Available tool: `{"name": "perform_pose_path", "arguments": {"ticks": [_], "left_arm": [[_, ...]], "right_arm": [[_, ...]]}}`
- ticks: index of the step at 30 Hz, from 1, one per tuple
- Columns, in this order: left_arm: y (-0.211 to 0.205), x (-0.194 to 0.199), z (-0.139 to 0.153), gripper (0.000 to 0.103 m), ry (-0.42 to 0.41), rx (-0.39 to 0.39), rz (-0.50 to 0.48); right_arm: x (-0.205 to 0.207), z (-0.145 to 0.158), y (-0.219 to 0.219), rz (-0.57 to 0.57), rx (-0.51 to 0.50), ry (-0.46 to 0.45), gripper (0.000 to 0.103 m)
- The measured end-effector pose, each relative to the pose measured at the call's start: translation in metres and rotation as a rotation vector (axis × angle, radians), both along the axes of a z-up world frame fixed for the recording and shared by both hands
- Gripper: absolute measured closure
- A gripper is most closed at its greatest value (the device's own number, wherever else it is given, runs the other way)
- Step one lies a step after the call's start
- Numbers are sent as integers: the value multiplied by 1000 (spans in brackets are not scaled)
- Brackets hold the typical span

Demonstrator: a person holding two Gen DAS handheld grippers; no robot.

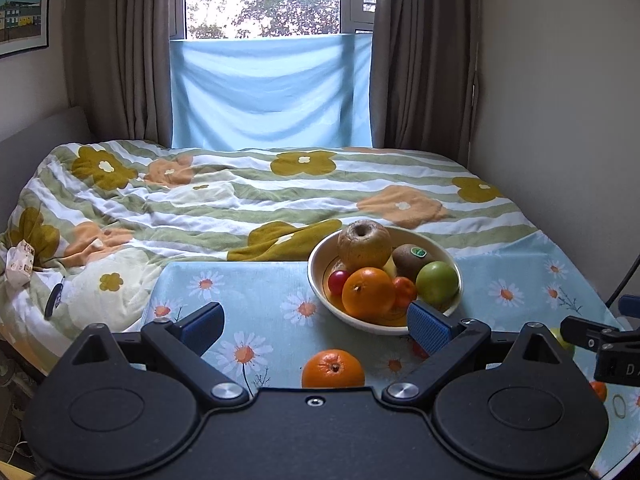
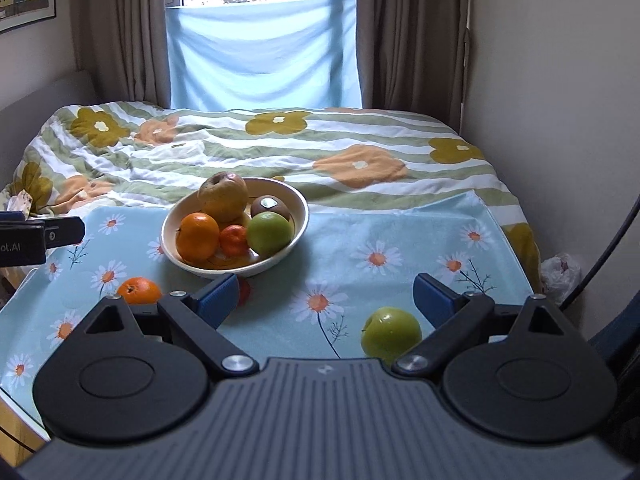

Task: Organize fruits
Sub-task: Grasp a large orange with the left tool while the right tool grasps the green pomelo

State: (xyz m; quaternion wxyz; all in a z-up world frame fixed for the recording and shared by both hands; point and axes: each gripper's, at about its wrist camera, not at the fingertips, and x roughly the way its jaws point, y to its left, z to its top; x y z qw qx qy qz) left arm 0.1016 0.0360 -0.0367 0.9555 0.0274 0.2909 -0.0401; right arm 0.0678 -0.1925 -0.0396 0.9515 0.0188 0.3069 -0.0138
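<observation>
Holding both tools over the daisy-print desk, you have your left hand-held gripper with its blue pads spread wide apart and nothing between them; a loose orange sits on the cloth just below that gap. Your right hand-held gripper is likewise spread and empty, with a loose green apple lying on the desk close to its right finger. A small reddish fruit peeks out behind the left finger of that tool, mostly hidden.

Beyond both tools stands the cream bowl, near the far edge of the desk next to the bed. It holds a large yellow-brown apple on top, a kiwi with a sticker, a green apple, an orange, a small tangerine, and, in the left wrist view, a small red fruit.
</observation>
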Motion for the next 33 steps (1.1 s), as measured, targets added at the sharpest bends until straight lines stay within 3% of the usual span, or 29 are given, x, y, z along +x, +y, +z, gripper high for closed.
{"name": "perform_pose_path", "arguments": {"ticks": [9, 15, 23, 28, 33], "left_arm": [[-8, 9, -62, 4, 12, 77, -22], [-14, 22, -88, 4, 56, 118, -23], [-23, 37, -104, 14, 153, 114, -60], [-25, 43, -105, 14, 175, 114, -44], [-29, 52, -103, 18, 190, 112, -41]], "right_arm": [[6, -50, -21, -98, -6, 25, 0], [18, -76, -36, -123, 13, 77, 0], [41, -93, -45, -89, 42, 160, 0], [50, -97, -46, -77, 47, 177, 10], [55, -97, -47, -76, 55, 184, 11]]}}
